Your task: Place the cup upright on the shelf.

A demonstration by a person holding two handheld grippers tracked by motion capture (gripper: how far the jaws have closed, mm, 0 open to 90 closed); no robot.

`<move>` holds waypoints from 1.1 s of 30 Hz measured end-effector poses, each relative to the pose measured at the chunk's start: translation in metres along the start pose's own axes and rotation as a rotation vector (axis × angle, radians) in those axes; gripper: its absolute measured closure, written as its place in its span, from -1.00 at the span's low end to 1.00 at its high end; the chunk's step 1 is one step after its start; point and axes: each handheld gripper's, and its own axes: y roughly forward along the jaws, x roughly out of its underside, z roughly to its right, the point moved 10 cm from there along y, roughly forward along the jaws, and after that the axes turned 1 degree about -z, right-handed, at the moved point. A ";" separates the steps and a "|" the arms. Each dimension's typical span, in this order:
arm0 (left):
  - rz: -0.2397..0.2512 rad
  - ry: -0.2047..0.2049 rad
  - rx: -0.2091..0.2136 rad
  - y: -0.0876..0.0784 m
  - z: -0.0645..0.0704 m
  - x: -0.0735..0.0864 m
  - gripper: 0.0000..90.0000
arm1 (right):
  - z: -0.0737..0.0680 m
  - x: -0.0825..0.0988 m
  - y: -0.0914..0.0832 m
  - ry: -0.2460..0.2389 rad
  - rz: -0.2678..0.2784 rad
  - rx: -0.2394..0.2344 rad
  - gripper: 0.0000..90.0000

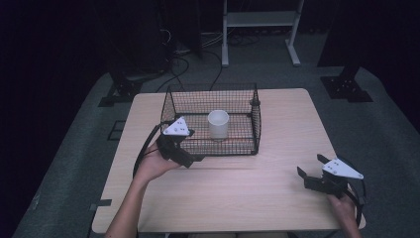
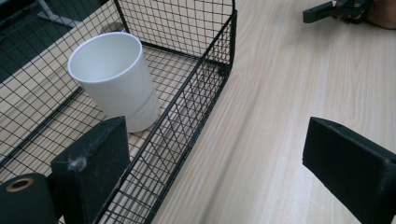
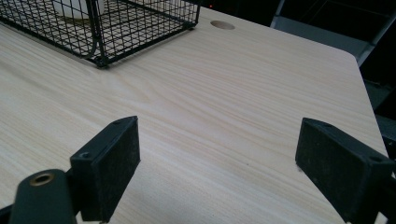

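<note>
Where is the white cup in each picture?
High view: white cup stands upright in the middle, inside the wire basket.
Left gripper view: upper left, inside the basket, just behind its near wall.
Right gripper view: a white sliver at the top left edge, behind the mesh.
Shared landmark: the basket.

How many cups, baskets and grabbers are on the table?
White cup: 1
Black wire basket: 1
Hand-held grippers: 2, the left hand-held gripper and the right hand-held gripper
Total: 4
</note>
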 end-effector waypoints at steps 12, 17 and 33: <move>0.010 -0.007 -0.008 -0.004 0.006 0.010 -0.85 | 0.000 0.000 0.000 0.001 0.000 -0.001 -0.71; 0.016 -0.008 -0.007 -0.006 0.011 0.015 -0.85 | 0.000 0.000 0.000 0.003 -0.001 -0.001 -0.71; 0.015 -0.013 -0.007 -0.009 0.024 0.030 -0.85 | 0.000 0.000 0.000 0.003 -0.001 0.001 -0.71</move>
